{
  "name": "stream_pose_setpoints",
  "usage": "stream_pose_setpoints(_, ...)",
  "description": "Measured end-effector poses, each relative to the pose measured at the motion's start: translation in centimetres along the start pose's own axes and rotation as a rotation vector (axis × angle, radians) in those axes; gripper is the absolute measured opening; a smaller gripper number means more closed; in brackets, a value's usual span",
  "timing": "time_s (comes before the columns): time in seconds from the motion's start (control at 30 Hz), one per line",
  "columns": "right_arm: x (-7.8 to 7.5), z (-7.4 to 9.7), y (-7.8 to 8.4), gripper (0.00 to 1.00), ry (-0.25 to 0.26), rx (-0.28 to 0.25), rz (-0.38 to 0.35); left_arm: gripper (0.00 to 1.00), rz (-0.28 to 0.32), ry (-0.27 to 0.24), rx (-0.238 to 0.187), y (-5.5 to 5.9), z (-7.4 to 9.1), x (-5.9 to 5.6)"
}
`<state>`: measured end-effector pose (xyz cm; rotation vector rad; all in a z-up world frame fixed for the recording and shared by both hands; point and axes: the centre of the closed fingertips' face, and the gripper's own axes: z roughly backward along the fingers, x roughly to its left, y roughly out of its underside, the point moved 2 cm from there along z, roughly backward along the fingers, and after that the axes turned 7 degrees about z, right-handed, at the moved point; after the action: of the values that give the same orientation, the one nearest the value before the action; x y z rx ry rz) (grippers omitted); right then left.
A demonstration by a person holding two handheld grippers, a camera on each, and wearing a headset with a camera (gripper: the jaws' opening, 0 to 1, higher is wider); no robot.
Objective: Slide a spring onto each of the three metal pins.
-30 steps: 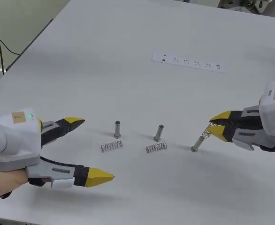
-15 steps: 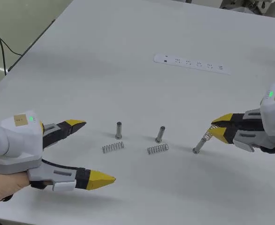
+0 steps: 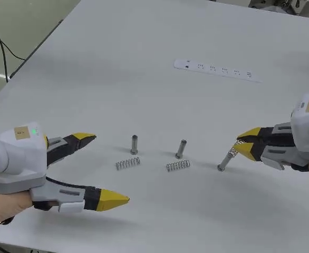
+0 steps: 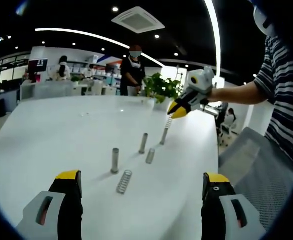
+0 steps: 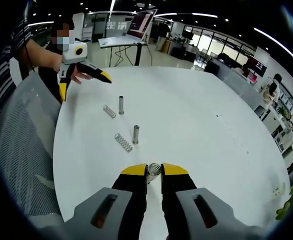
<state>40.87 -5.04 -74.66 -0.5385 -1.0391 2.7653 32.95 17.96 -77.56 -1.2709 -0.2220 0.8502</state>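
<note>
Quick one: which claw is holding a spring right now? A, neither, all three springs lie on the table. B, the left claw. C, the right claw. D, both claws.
C: the right claw is shut on a spring at the top of the tilted pin, while the left claw is open with nothing in it and the other two springs lie on the table.

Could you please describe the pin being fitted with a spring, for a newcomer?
On the white table, three pins form a row. It is the pin by the right gripper, tilted and carrying a spring; its neighbours stand bare.
</note>
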Motion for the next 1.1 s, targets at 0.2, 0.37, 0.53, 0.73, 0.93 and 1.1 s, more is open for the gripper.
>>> stream_pose_setpoints(0.2,0.0,-0.4,0.3,0.07,-0.004,0.008,-0.003,0.98,0.001,-0.002,-0.001,0.0,0.0,0.0)
stream_pose_setpoints(0.37,0.1,-1.1,0.9,0.07,-0.015,0.026,-0.011,0.98,0.005,-0.004,-0.004,0.0,0.1,0.0)
stream_pose_setpoints(0.53,0.2,-1.8,1.4,0.07,-0.024,0.038,-0.018,0.98,0.007,-0.006,-0.003,0.1,0.1,0.0)
stream_pose_setpoints(0.73,0.5,-2.9,2.3,0.07,-0.038,0.059,-0.038,0.98,0.008,-0.011,-0.002,0.2,0.2,0.1)
stream_pose_setpoints(0.93,0.7,-3.5,3.2,0.08,-0.039,0.071,-0.058,0.98,0.017,-0.019,-0.007,0.1,0.5,0.4)
stream_pose_setpoints(1.1,1.0,-3.9,3.8,0.08,-0.039,0.085,-0.062,0.98,0.011,-0.016,-0.008,0.0,0.4,0.3)
